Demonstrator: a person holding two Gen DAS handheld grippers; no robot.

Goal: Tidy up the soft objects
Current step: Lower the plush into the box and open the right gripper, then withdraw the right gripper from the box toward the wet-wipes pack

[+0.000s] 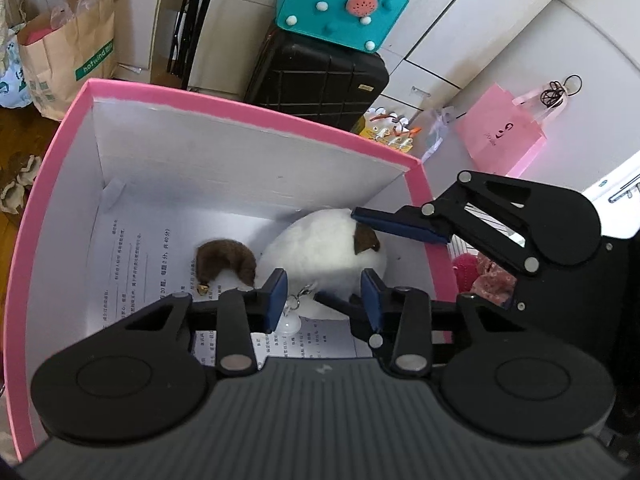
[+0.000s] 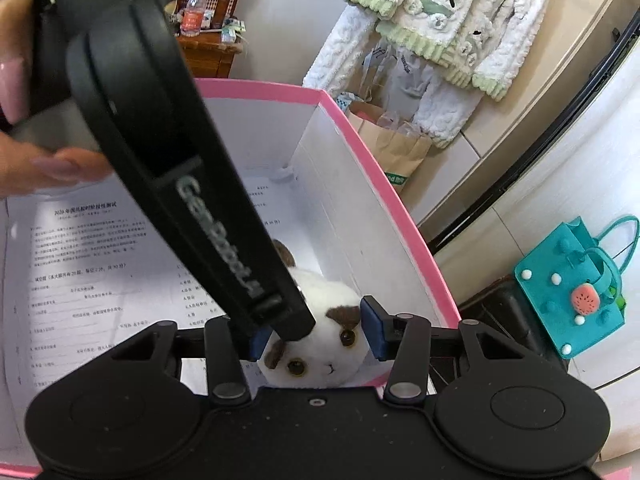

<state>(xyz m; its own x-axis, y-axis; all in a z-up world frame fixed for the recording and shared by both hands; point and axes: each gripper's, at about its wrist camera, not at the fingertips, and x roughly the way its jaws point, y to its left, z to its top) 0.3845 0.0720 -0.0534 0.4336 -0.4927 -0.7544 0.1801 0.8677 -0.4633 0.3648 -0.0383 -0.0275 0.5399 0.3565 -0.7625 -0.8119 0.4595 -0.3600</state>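
**Two grippers, one plush**

Plush (image 1: 320,248) sits in the box (image 1: 256,116), near its right wall. Right gripper (image 2: 316,338) pinches its head; left gripper (image 1: 324,300) straddles its rear, jaws spread. Light, squashy: grip the body's bulk.

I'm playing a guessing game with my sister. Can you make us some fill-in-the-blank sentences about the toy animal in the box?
1. The plush toy is white with patches coloured ____.
2. It lies inside a box whose rim is coloured ____.
3. On the floor of the box lie sheets of printed ____.
4. On top of the black suitcase stands a felt bag coloured ____.

Missing words: brown; pink; paper; teal
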